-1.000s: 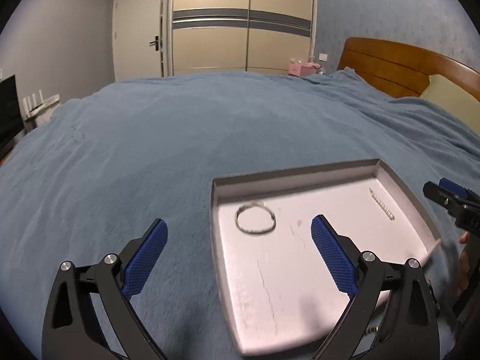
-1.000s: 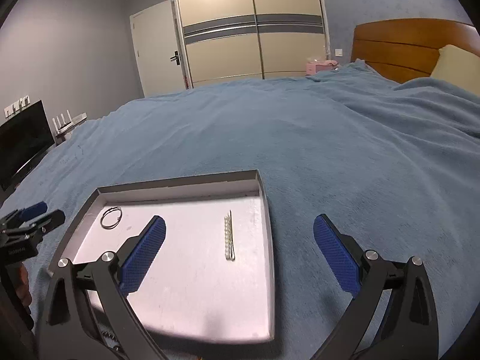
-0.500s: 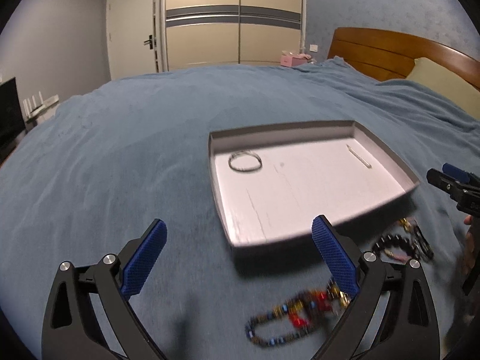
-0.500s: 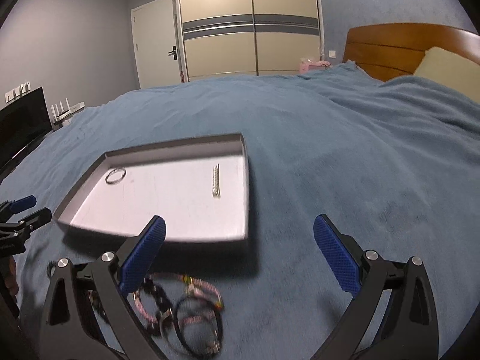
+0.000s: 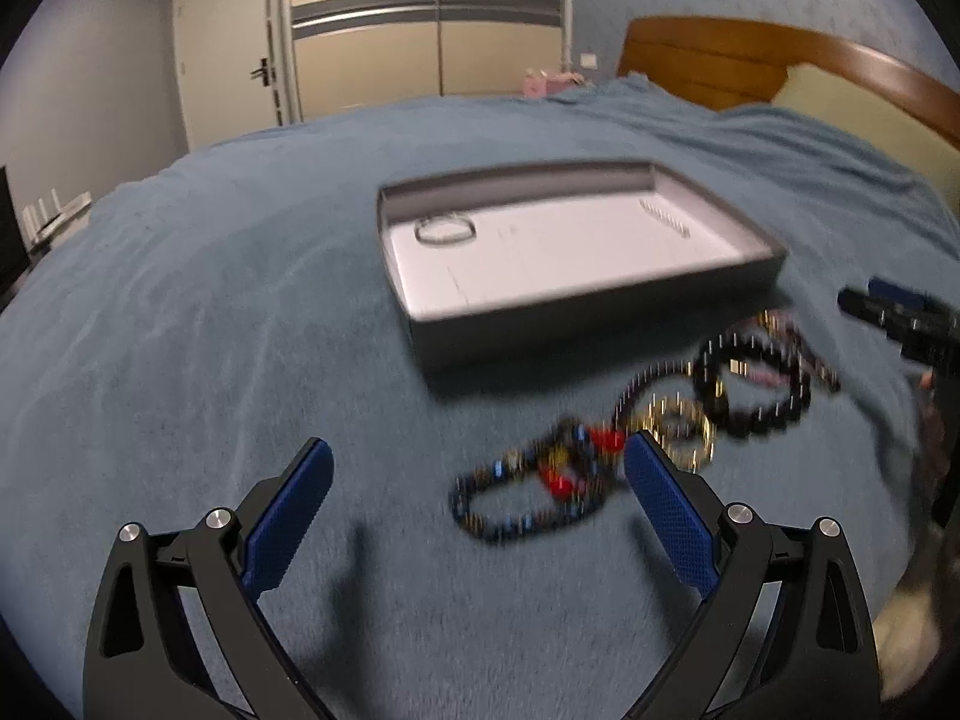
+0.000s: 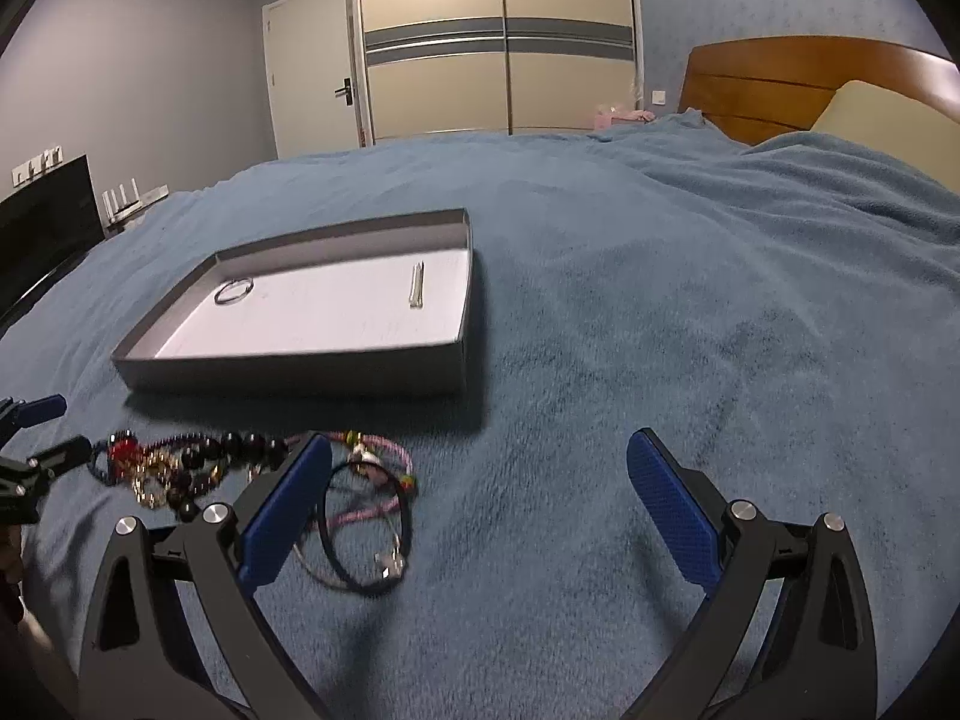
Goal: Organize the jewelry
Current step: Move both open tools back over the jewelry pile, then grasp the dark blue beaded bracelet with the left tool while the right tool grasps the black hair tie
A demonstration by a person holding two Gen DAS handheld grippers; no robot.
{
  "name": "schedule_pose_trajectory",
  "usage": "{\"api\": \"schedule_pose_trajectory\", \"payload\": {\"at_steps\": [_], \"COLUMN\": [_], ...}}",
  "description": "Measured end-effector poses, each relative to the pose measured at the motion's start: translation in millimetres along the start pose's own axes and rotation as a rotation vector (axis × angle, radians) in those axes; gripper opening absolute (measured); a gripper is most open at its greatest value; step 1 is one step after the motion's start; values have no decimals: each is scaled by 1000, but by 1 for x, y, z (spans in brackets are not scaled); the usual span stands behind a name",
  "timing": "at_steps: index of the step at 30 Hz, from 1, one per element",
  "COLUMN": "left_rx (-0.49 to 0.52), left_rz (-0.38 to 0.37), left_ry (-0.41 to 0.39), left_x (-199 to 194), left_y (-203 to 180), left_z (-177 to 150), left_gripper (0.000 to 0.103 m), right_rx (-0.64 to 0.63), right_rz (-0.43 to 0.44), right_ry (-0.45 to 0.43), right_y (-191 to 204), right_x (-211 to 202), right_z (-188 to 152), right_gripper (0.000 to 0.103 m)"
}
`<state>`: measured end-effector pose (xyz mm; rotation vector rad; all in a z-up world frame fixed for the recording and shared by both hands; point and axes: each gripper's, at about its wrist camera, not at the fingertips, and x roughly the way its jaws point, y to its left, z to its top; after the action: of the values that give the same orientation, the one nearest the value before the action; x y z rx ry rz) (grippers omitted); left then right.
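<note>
A blue blanket covers a bed. On its left part sits a shallow grey tray with a white floor. Inside the tray, a thin silver ring-shaped bangle lies near the far left corner, and a short straight pearly piece, possibly a clip or bracelet, lies near the right wall.

On the blanket just in front of the tray lies a loose heap of jewelry. At the left is a beaded string with red and blue beads; beside it are dark round-bead bracelets, blurred in the left wrist view. Further right are pink braided cords and a black cord loop carrying a small metal charm.

The left gripper hovers above the beaded string, its blue-padded jaws spread wide and holding nothing. The right gripper hovers over the blanket beside the cords, likewise spread and empty. A wooden headboard and pale pillow stand far right.
</note>
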<state>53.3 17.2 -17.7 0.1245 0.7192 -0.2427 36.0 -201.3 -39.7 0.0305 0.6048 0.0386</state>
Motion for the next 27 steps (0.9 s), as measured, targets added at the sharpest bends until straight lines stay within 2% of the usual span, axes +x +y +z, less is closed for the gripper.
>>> {"api": "schedule_pose_trajectory", "payload": {"at_steps": [3, 9, 13, 15, 17, 19, 21, 23, 27], "left_rx": [5, -57, -26, -16, -23, -36, -51, -65, -11], "left_rz": [-2, 29, 34, 24, -16, -29, -41, -63, -33], "left_ry": [27, 30, 25, 26, 30, 26, 20, 28, 63], "left_x": [3, 6, 7, 7, 6, 4, 2, 2, 12], "left_y": [0, 18, 14, 13, 14, 15, 17, 19, 11], "left_z": [-9, -13, -14, -13, -13, -13, -12, -13, -17], "left_gripper": [97, 97, 93, 85, 72, 64, 56, 50, 44], "right_rx": [-2, -19, -30, -32, -42, -59, -71, -76, -88], "right_rz": [10, 18, 21, 31, 36, 38, 42, 47, 85], "right_ry": [13, 33, 40, 47, 52, 47, 35, 32, 64], "right_y": [0, 4, 7, 8, 10, 13, 14, 15, 19], "right_x": [-1, -1, 1, 3, 3, 2, 0, -1, 2], "right_z": [-7, -16, -17, -18, -20, -21, -21, -20, -22], "right_gripper": [97, 97, 97, 97, 97, 97, 90, 75, 54]}}
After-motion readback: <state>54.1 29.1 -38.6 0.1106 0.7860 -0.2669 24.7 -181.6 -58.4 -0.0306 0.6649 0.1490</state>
